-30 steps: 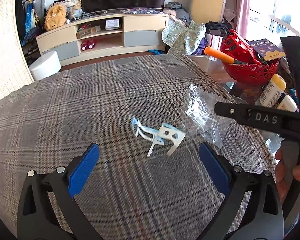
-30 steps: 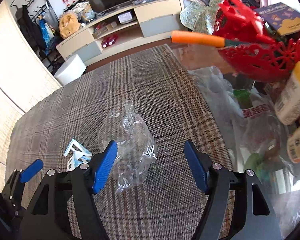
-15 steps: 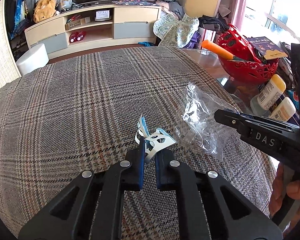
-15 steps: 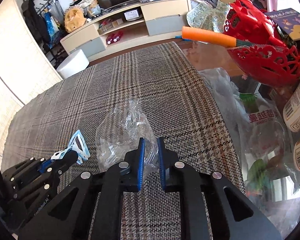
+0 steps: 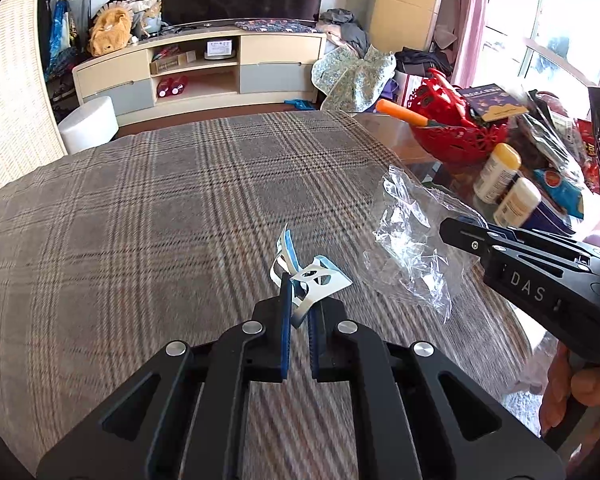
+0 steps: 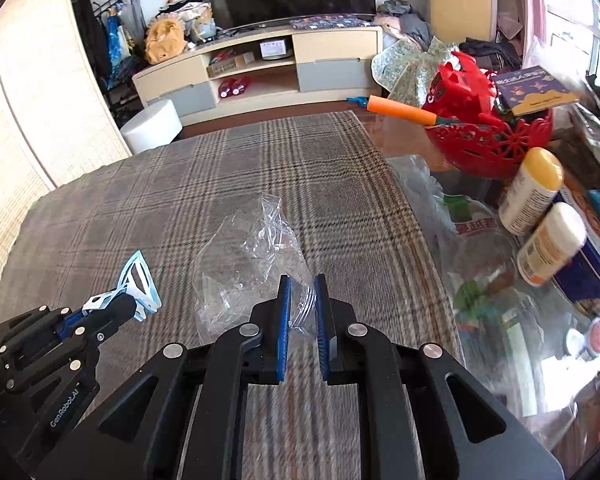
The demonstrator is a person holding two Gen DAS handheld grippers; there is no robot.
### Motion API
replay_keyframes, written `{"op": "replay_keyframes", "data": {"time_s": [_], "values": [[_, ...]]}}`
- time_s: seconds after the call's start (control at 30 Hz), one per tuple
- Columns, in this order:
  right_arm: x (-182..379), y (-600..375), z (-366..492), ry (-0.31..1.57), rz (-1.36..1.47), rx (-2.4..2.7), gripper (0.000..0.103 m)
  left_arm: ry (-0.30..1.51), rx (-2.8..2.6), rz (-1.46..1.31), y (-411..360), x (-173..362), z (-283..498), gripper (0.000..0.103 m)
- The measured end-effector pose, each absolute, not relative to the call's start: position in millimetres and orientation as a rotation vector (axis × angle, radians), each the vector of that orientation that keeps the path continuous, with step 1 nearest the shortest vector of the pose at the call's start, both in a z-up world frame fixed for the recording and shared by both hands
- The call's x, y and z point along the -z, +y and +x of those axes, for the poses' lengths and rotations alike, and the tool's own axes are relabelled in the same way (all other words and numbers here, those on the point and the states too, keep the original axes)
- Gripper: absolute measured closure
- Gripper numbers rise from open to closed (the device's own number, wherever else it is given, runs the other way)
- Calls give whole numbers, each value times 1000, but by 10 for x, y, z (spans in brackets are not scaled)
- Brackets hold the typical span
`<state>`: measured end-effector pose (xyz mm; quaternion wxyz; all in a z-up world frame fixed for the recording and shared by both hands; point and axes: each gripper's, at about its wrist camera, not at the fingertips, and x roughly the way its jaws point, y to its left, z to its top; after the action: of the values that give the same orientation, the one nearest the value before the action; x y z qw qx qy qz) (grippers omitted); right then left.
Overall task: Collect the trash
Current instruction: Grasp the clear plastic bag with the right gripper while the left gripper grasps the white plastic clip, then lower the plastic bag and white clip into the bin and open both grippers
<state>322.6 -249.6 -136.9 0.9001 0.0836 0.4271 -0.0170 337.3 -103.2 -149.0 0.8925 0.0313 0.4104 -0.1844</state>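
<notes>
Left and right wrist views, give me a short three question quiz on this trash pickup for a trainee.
1. True or false: the left gripper is shut on the blue and white plastic scrap.
2. What does the right gripper grip? A) clear plastic wrapper B) red basket C) orange tube
3. Fill in: both pieces are over the ____ cloth.

Key: 1 true; 2 A; 3 plaid.
</notes>
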Motion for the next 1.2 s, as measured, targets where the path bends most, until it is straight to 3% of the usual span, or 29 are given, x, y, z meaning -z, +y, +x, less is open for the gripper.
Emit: {"op": "replay_keyframes", "data": {"time_s": [0.47, 0.77, 1.2], "values": [[1200, -2084, 1595, 849, 131, -8, 90, 857, 382, 6, -498, 1448, 1812, 97], [1770, -1985, 906, 939, 163, -41, 90, 911, 402, 1, -390, 2067, 1028, 97], [2666, -1924, 799, 1094, 180, 5, 89, 1029, 409, -1, -436, 2923, 939, 97]]}}
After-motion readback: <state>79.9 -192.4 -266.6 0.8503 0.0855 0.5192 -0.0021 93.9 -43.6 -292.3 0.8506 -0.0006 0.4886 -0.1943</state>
